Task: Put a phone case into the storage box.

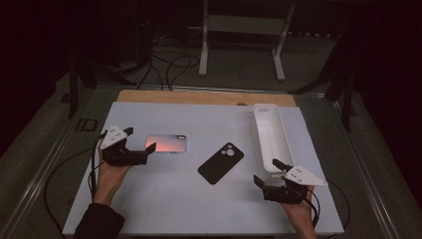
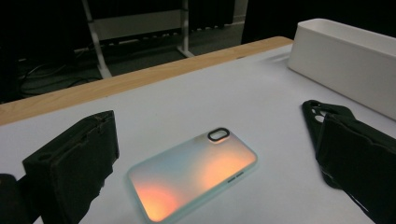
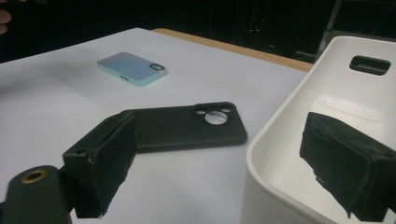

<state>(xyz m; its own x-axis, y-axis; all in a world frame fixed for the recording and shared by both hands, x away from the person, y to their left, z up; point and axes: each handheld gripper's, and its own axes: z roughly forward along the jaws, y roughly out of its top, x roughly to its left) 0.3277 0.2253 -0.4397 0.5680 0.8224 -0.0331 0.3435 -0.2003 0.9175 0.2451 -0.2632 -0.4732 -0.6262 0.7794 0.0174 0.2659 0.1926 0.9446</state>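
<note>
I held my left gripper [image 1: 141, 144] low over the white table [image 1: 164, 199], its jaws spread wide with nothing between them, just beside the near end of the pale phone case [image 1: 167, 144]. That case lay flat on the left part of the table, its back glowing orange and pink, with the camera cutout at its far right end in the high view. In the left gripper view the same pale phone case [image 2: 192, 173] sat between my two black jaws, resting on the table and touching neither of them. The black phone case [image 1: 221, 163] lay flat near the middle of the table, set on a diagonal, well apart from the pale one. In the right gripper view the black phone case [image 3: 187, 126] lay with its round camera holes turned towards the white bin [image 3: 327, 121]. My right gripper [image 1: 266, 172] was also wide open and held nothing, and it hovered at the near end of the long white bin [image 1: 271, 135], which stood along the right side of the table. One of its jaws hung over the bin's inside and the other outside its wall, above the table beside the black case.
</note>
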